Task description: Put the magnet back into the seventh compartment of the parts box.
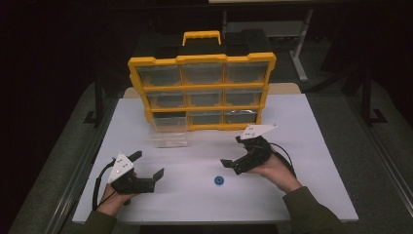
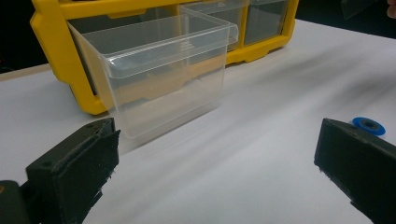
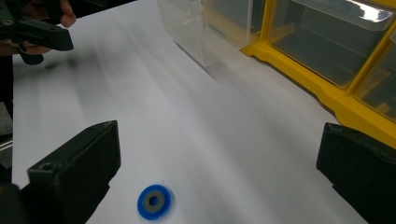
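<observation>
Standing at the near edge, noted the left gripper (image 1: 148, 176) low over the white tabletop (image 1: 302, 146), fingers spread wide and holding nothing. Just beyond it, one clear drawer (image 2: 163, 70) sat pulled out of the yellow organizer (image 1: 202, 90), resting on the tabletop against the cabinet's lower left corner. One small blue ring (image 3: 154, 201) lay flat on the tabletop between the two grippers, nearer the right. The right gripper (image 1: 233, 165) hovered just beside it, fingers likewise spread and empty.

Judgement: the ring looked the next pick. Doing it well meant bringing the right fingers down straddling the ring, square to the tabletop, and closing gently, since a thin flat piece slides easily.

Count: two grippers, one ring, one drawer out, one organizer with nine bays in three rows.
</observation>
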The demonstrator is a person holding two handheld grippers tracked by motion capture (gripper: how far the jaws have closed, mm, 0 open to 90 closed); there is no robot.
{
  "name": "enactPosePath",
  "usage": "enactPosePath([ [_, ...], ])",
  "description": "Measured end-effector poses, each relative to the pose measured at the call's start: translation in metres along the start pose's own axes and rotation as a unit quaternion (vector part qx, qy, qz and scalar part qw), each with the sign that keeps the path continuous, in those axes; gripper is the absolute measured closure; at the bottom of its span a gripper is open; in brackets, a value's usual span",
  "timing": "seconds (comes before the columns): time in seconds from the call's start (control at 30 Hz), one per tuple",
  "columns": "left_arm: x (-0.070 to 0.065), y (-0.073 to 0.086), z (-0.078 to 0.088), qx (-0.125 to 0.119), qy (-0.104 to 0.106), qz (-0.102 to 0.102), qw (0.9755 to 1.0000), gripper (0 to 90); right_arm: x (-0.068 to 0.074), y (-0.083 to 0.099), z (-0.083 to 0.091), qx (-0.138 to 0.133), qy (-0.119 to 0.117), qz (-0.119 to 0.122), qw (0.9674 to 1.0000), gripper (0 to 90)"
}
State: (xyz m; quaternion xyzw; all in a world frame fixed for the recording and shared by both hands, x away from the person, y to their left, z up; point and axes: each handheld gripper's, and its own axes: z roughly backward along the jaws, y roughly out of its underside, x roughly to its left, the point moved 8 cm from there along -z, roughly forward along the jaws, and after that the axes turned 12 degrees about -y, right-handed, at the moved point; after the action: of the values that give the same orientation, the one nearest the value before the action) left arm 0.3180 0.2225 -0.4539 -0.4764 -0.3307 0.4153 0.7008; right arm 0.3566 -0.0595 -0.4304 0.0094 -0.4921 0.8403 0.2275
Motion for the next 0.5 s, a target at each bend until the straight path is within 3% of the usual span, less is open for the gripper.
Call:
enactPosePath([
  [0.5, 0.000, 0.001, 0.000, 0.004, 0.004, -0.004, 1.0000, 0.0, 0.005, -0.009, -0.014, 0.008, -0.016, 0.009, 0.9998, 0.0],
])
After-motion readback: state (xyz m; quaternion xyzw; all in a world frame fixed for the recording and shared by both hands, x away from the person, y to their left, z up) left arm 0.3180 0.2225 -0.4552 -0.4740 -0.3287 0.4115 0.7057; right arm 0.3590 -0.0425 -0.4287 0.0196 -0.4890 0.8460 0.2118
